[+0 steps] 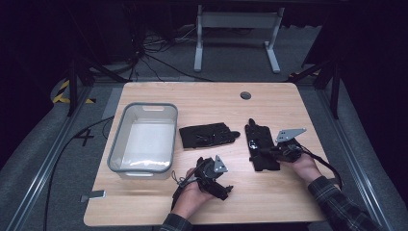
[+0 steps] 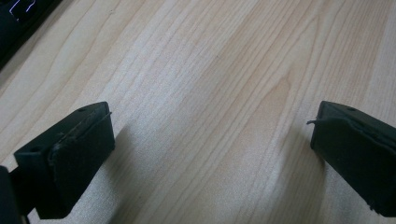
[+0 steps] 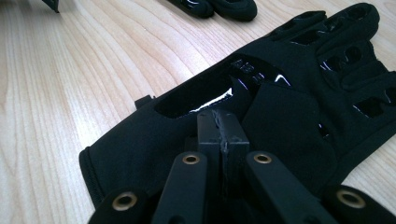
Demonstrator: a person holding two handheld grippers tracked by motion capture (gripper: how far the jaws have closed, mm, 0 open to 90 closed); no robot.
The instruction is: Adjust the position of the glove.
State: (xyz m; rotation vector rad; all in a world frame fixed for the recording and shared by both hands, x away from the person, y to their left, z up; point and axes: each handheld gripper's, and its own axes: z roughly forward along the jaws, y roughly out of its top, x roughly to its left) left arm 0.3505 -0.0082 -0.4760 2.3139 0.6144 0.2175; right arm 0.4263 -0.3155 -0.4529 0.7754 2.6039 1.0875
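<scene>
Right gripper pinched shut on the cuff end of a black glove lying flat on the worktop.

Left gripper hovered wide open over bare wood, holding nothing; a second glove lay near the grey bin. A sound lift probably required a firm bite on the fabric, raised steadily so the glove hung free before carrying toward the bin.

Plaid sleeves; black fingers, brass rivets.
</scene>
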